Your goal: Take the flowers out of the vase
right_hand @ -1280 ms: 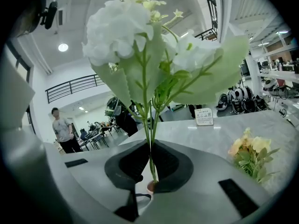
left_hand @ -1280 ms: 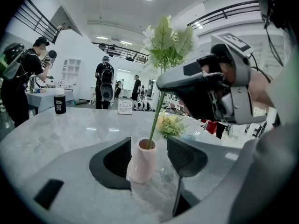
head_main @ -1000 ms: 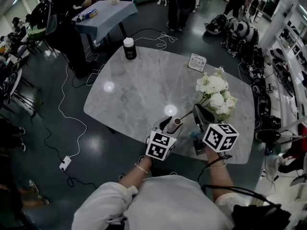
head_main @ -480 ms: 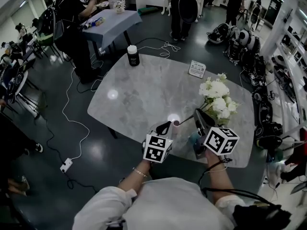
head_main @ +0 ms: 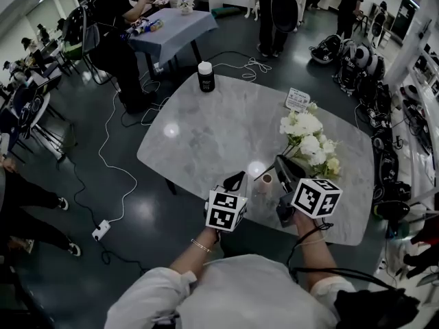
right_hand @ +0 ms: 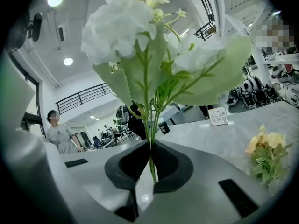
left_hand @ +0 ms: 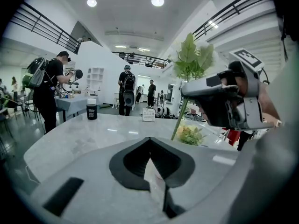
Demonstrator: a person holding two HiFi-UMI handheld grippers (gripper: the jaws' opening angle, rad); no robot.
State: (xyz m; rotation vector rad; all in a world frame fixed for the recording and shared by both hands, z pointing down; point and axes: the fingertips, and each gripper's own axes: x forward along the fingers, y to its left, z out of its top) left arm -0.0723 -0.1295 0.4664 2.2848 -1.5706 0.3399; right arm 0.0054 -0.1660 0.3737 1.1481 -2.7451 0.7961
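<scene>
A bunch of white flowers (head_main: 305, 134) with green leaves hangs over the grey marble table (head_main: 219, 129); my right gripper (head_main: 282, 166) is shut on its thin stems (right_hand: 150, 158). The blooms (right_hand: 122, 28) fill the top of the right gripper view. A small clear vase (head_main: 265, 186) stands between the two grippers, and the stem's lower end lies by its mouth; whether it is inside I cannot tell. My left gripper (head_main: 234, 181) is shut and empty, just left of the vase and apart from it. The left gripper view shows the right gripper (left_hand: 198, 91) with the stem (left_hand: 180, 118) in it.
A yellow flower sprig (head_main: 333, 166) (right_hand: 266, 149) lies on the table right of the right gripper. A black bottle with a white cap (head_main: 205, 76) and a small sign card (head_main: 297, 99) stand at the far edge. People, bags, cables and a cloth-covered table (head_main: 171, 25) surround the table.
My left gripper was around the vase a second ago; it has let go, shut, and drawn a little to the left. The right gripper keeps its hold on the flowers.
</scene>
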